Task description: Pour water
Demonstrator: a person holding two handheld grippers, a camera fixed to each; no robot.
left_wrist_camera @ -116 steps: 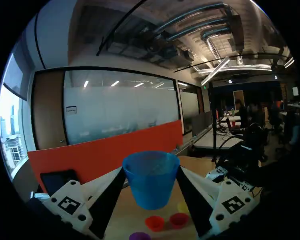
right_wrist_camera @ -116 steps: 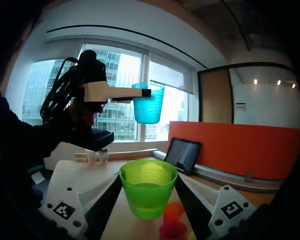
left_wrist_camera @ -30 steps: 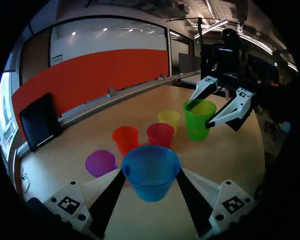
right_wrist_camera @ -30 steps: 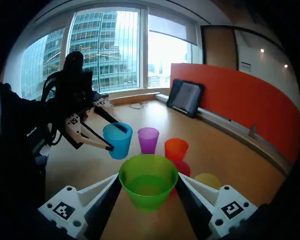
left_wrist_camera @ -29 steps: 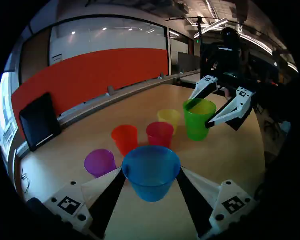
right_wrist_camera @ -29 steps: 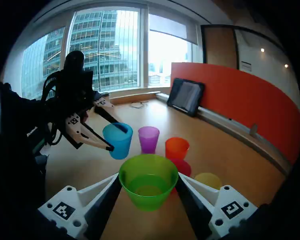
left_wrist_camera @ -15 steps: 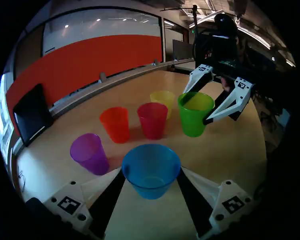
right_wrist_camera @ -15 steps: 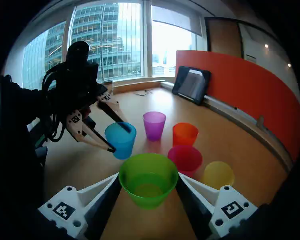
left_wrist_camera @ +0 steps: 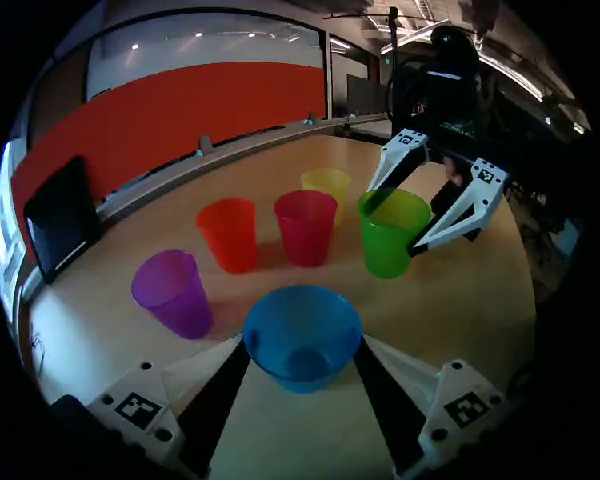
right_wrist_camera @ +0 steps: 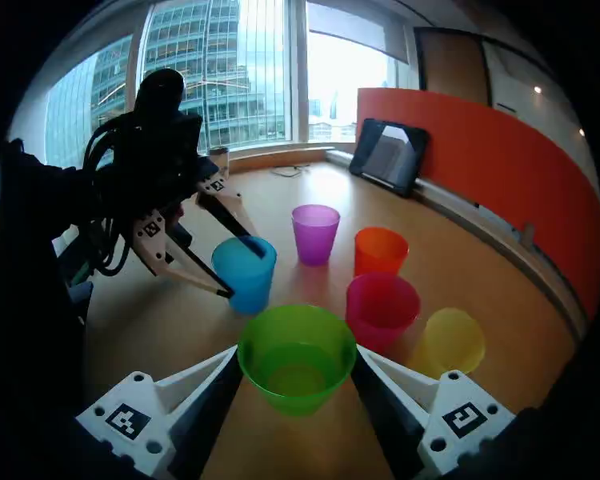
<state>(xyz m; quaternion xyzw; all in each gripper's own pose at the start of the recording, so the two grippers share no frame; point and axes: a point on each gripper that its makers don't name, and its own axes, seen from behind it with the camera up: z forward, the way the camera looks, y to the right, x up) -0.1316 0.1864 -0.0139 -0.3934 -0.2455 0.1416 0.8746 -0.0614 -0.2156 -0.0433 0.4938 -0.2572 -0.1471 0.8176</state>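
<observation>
Pinching a blue plastic cup (left_wrist_camera: 302, 332) between its two fingers, the left gripper (left_wrist_camera: 302, 356) holds it upright and low over the wooden table (left_wrist_camera: 460, 312). A darker round patch shows at the bottom of this cup, but it cannot be told whether it is liquid. The right gripper (right_wrist_camera: 297, 368) clamps a green plastic cup (right_wrist_camera: 297, 352) in the same way, also upright, and a shallow layer of clear water (right_wrist_camera: 294, 378) lies in its bottom. Each held cup sits between its gripper's fingers, close to their tips, with one finger pressing on each side of the wall. Four more cups stand on the table in a loose arc beyond the two held ones: a purple cup (left_wrist_camera: 172, 292), an orange cup (left_wrist_camera: 230, 234), a red cup (left_wrist_camera: 306, 226) and a yellow cup (left_wrist_camera: 326, 186). The red one is just beside the green one. What these four contain cannot be judged. Together there are six cups, one of each colour, and two grippers. A dark tablet (right_wrist_camera: 392, 156) leans near the orange partition (right_wrist_camera: 492, 152).
</observation>
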